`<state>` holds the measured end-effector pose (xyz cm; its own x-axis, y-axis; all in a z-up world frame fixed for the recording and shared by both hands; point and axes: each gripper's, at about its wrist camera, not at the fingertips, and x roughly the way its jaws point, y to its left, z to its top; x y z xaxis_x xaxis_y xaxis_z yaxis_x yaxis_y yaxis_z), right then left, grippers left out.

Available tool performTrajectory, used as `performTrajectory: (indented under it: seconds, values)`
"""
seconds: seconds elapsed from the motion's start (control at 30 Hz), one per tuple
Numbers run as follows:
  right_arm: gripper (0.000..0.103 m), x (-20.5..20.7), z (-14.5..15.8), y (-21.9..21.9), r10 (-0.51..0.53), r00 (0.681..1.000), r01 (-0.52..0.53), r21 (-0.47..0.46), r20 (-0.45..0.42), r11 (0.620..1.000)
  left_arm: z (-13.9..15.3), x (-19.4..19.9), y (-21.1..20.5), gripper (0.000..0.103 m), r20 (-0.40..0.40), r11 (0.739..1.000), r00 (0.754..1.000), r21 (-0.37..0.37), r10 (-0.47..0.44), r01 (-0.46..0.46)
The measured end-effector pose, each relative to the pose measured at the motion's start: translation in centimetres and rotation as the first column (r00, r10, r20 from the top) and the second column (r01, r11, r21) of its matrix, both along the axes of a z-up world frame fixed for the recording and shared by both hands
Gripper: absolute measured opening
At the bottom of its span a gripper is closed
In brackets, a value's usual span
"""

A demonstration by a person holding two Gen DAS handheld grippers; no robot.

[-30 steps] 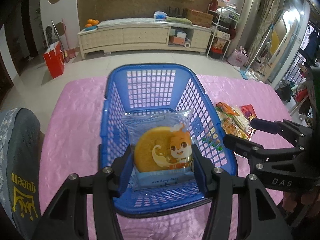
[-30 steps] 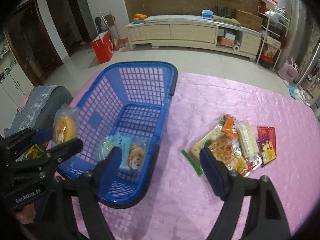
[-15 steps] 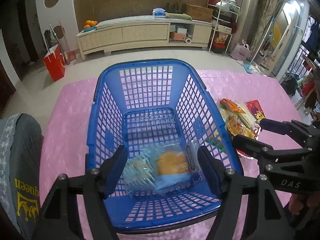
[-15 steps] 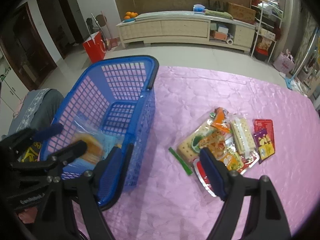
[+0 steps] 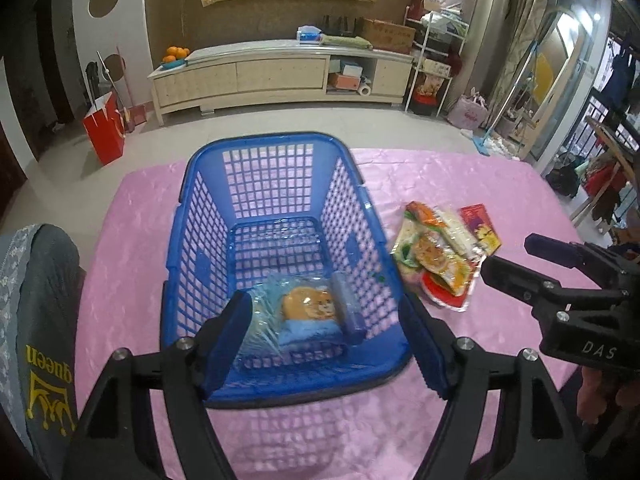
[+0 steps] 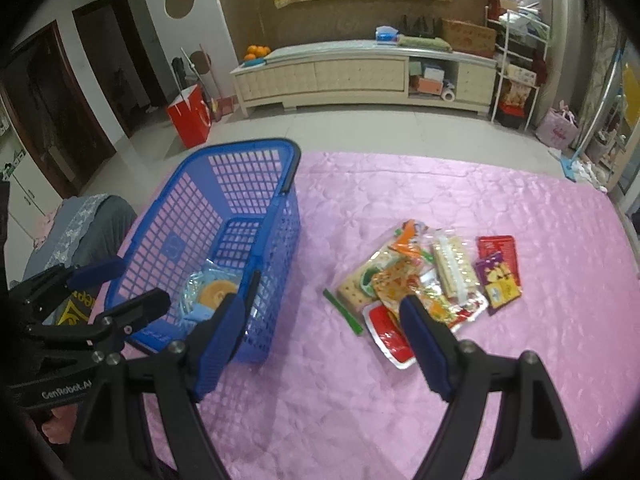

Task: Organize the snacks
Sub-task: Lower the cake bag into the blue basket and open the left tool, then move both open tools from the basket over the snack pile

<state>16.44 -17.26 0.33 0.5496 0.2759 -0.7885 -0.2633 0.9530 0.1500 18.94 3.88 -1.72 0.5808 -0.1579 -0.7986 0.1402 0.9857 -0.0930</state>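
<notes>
Nearest, the left gripper (image 5: 324, 340) hangs empty over the basket (image 5: 276, 388), fingers apart, cake packs (image 5: 308, 316) lying inside; right of the basket the right gripper (image 6: 320, 344), fingers also apart, nears the snack pile (image 6: 432, 276), whose overlapping slippery wrappers may slide or lift together.

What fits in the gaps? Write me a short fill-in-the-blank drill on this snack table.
1. The cake packet lies inside the blue ____.
2. The other snacks lie in a pile on the ____ tablecloth.
3. The left gripper has its fingers ____ and holds nothing.
4. The green strip lies on the cloth between the basket and the ____.

Missing words: basket; pink; open; pile
</notes>
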Motion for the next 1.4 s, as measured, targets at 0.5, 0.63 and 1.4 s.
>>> performTrajectory:
  seconds: [0.5, 0.63, 1.4]
  values:
    - [0.083, -3.9, 2.1, -7.3, -0.07, 0.996, 0.069, 0.007, 0.054, 0.998, 1.7, -3.5, -6.9, 0.081, 0.057, 0.995, 0.994, 0.01, -0.097, 0.096]
    - [0.083, -4.4, 1.5, -8.9, -0.082, 0.995, 0.082, -0.003, 0.048, 0.997, 1.1, -3.7, -9.0, 0.081, 0.044, 0.992, 0.991, 0.015, -0.124, 0.123]
    - [0.083, -3.6, -3.2, -16.7, -0.116, 0.993, 0.116, 0.006, 0.003, 0.993, -5.0, -1.4, -16.7, 0.081, -0.089, 0.994, 0.99, -0.032, -0.111, 0.109]
